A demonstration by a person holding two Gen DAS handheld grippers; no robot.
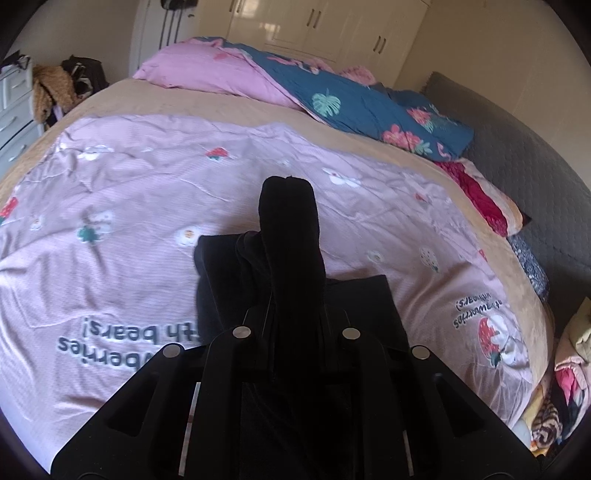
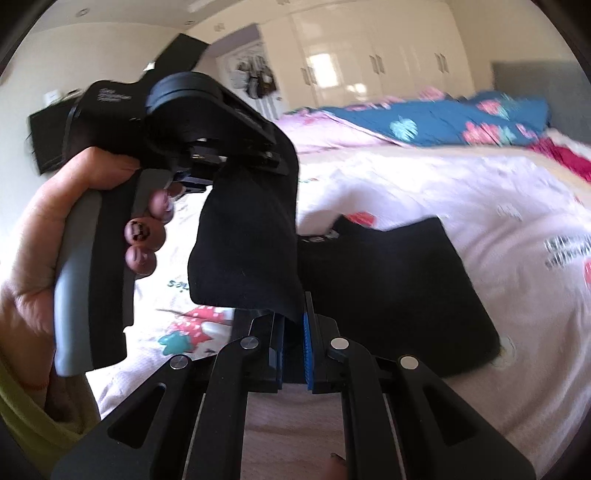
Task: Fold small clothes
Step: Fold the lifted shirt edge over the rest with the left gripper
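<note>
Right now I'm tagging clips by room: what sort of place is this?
A home bedroom, most likely: a bed spread with a pink quilt, a pink pillow at its head, and cream wardrobe doors behind.

A black garment (image 2: 391,280) lies on a pink strawberry-print quilt (image 1: 129,192), beside a teal floral duvet (image 1: 369,103).

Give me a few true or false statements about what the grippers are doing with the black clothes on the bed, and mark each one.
1. The left gripper grips a black sock. True.
2. The sock lies flat on the pink duvet. False: it hangs in the air.
3. A folded black garment lies on the duvet. True.
4. The right gripper clamps that folded garment. False: its blue pads stand apart, the sock's corner between them.
</note>
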